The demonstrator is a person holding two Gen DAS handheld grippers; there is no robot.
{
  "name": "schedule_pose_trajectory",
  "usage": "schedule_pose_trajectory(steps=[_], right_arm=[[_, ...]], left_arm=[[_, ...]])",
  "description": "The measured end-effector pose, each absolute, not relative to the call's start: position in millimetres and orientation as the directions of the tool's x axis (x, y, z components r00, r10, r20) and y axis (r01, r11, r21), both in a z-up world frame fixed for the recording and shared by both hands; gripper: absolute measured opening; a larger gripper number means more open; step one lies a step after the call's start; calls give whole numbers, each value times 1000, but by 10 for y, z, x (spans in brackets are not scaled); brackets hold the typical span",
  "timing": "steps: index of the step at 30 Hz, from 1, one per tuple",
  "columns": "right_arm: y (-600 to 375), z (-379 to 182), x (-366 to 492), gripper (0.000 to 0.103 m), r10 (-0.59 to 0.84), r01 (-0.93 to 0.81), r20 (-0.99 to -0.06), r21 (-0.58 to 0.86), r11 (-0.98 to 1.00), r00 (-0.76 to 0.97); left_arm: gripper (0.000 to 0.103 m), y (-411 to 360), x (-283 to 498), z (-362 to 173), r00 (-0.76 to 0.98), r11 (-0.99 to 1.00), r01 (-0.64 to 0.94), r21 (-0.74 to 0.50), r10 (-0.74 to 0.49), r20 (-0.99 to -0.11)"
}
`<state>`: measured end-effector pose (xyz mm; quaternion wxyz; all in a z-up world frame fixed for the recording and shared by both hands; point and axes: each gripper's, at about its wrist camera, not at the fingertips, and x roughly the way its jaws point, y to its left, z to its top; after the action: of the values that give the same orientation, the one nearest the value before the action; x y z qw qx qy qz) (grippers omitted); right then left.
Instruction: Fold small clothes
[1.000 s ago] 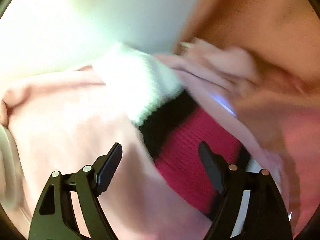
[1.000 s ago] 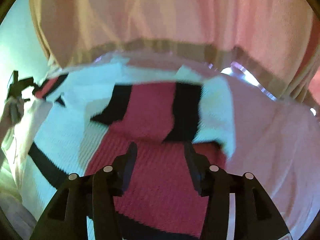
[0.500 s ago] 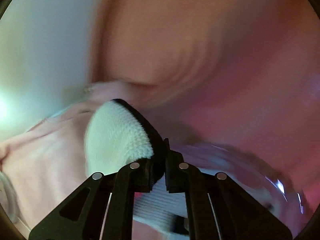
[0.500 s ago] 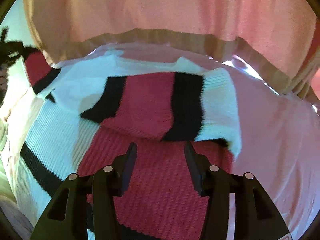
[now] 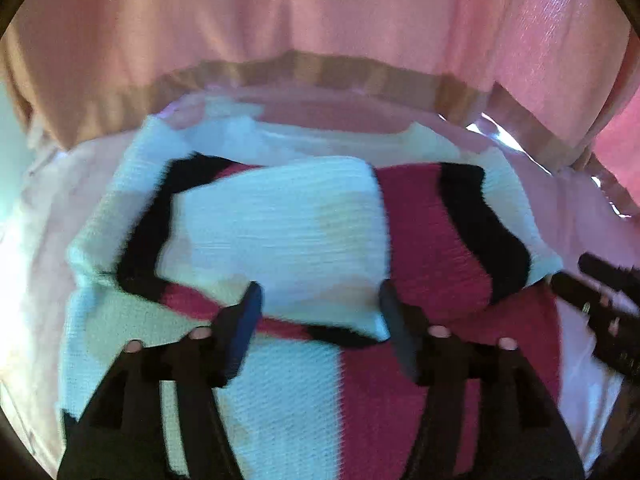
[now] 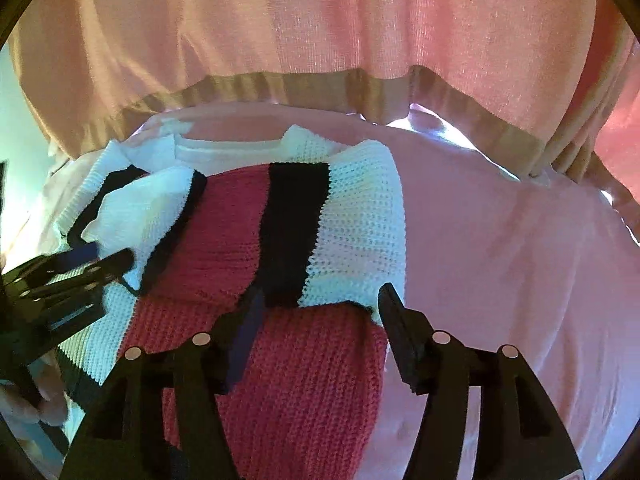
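Item one: a knitted sweater (image 5: 280, 392) in white, red and black blocks, which we found lying flat on a pale pink sheet (image 6: 500, 260). Both sleeves lay folded inward over the chest; the left sleeve (image 5: 276, 236), mostly white with a black band, crossed the middle, and the right sleeve (image 6: 320, 232), red, black and white, lay alongside it. The white neckline pointed away from us, toward the far edge of the sheet.

Item two: a pink curtain (image 6: 320, 20) with a tan hem, which hung behind the sheet.

Item three: the left gripper (image 5: 320, 308). We noted its jaws spread, having just been opening, with nothing pinched; the tips hovered at the near edge of the left sleeve. From the right wrist view it (image 6: 100, 258) appeared at the left side, blurred, with part of a hand (image 6: 36, 404) beneath it.

Item four: the right gripper (image 6: 320, 308). We recorded its jaws apart, also having just been opening, empty, poised over the cuff end of the right sleeve. Its tips (image 5: 592, 276) showed at the right margin of the left wrist view.
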<state>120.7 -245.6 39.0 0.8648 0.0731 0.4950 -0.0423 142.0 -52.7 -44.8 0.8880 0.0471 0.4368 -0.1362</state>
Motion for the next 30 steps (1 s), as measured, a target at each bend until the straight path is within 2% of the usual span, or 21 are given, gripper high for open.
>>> schedule_pose_trajectory(steps=[2,7,13,16,17,18,19,20,24,25,27,29,30], right_arm=[[-2445,417,1209,60,25,130,-856,107,986,516],[-2053,606,1334,65,107,35,-827,151,988,552],[-1038,577,1696,73,108,-167,-826,17,986,553],[-592,314,1952,74,49,-244,-857,-91,966,514],[-540,248,2003,70,23,-251,-858,-124,960,512],[-486,173,2069,59,10,-264,-865,-142,954,501],[-509,167,2107,9,39,-270,-872,-108,957,489],[-584,211,2141,12,59,-240,-876,-66,969,479],[-1440,771,1953,14,200,-34,-788,223,974,582],[-1645,801,1879,18,211,3,-780,263,965,589],[-2022,653,1746,19,146,86,-821,231,969,551],[-2264,396,1647,34,68,149,-875,158,976,480],[-2408,242,1582,36,80,181,-894,176,968,441]], left_arm=[[84,-374,1355,-354,620,972,236,-15,-163,-768],[86,154,1438,-186,642,996,91,-4,-62,-764],[86,525,1450,-76,699,990,-10,138,105,-707],[86,813,1550,-90,657,997,-51,55,75,-750],[86,882,1581,-96,642,998,-58,19,52,-765],[86,988,1618,-109,621,997,-72,-35,18,-783],[86,1072,1636,-114,610,993,-88,-77,-7,-793],[86,1143,1642,-108,606,989,-100,-109,-26,-795],[86,1236,1637,-33,629,985,-95,-141,-50,-776],[86,1229,1642,-26,630,985,-86,-150,-63,-774],[86,1205,1683,-68,613,979,-72,-192,-108,-782],[86,1155,1741,-157,583,960,-64,-274,-187,-791],[86,1134,1755,-186,568,951,-60,-304,-218,-794]])
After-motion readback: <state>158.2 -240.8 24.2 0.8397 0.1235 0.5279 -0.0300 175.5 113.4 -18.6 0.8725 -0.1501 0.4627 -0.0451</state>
